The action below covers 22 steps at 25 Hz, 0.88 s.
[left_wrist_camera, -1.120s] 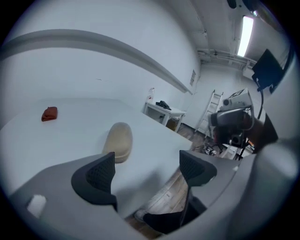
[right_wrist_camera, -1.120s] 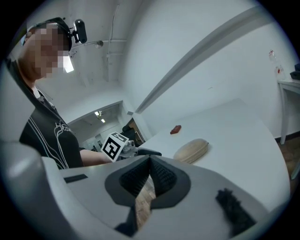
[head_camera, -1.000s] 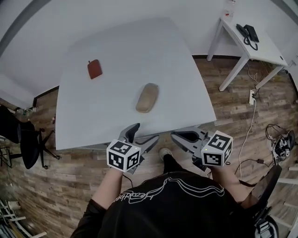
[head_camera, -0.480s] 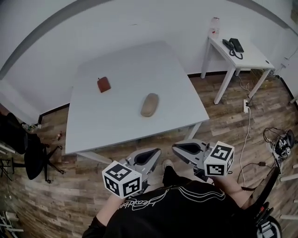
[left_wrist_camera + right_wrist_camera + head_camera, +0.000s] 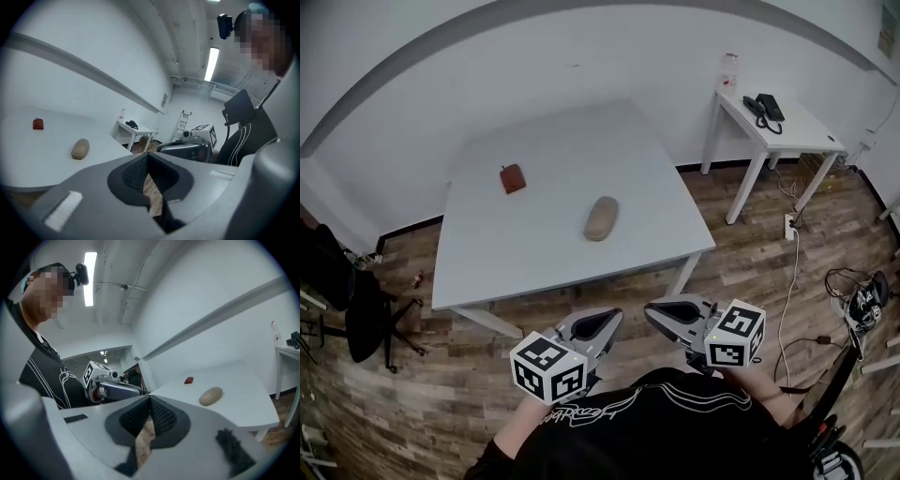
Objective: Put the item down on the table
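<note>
The left tongs (image 5: 597, 324) and right tongs (image 5: 674, 308) are both clenched on nothing, side by side off the near edge of the worktop (image 5: 546, 251), where the tan oblong item (image 5: 601, 217), perhaps a glasses case, lies flat right of centre, well apart from a small red object (image 5: 513, 178) at far left

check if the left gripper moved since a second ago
Yes. The left gripper drew back toward the person: its tips overlapped the table's near edge before, now they sit over the floor, clear of it.
</note>
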{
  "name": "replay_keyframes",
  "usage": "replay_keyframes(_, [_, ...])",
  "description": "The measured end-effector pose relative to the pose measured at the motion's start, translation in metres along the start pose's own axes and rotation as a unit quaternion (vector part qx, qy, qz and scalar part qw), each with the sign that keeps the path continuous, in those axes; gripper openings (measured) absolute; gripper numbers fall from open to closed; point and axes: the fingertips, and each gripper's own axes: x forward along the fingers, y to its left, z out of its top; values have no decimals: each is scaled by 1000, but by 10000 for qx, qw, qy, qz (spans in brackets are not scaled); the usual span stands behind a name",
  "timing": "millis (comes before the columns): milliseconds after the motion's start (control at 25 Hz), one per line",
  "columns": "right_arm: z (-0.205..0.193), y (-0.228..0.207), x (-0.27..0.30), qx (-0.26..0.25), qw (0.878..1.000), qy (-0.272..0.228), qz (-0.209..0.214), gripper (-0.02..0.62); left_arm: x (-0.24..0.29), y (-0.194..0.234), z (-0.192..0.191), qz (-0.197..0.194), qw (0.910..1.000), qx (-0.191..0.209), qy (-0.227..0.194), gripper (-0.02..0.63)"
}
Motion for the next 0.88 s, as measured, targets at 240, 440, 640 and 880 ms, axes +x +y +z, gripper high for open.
replay_keyframes(240, [-4, 5, -5, 45, 10000, -48, -20, 6, -1, -5, 0, 41, 9999, 90, 32, 5])
replay_keyframes(440, [-4, 4, -8, 40, 9999, -110, -87, 6, -5, -7, 1, 55, 9998, 174, 7, 5])
replay_keyframes(640, [-2, 6, 0, -50, 9999, -12, -86, 6, -11, -5, 6, 26, 9998, 200, 26, 6])
replay_keyframes(880, [2, 10, 7, -82, 10000, 4, 12, 6, -14, -3, 8, 52, 9996, 254, 64, 6])
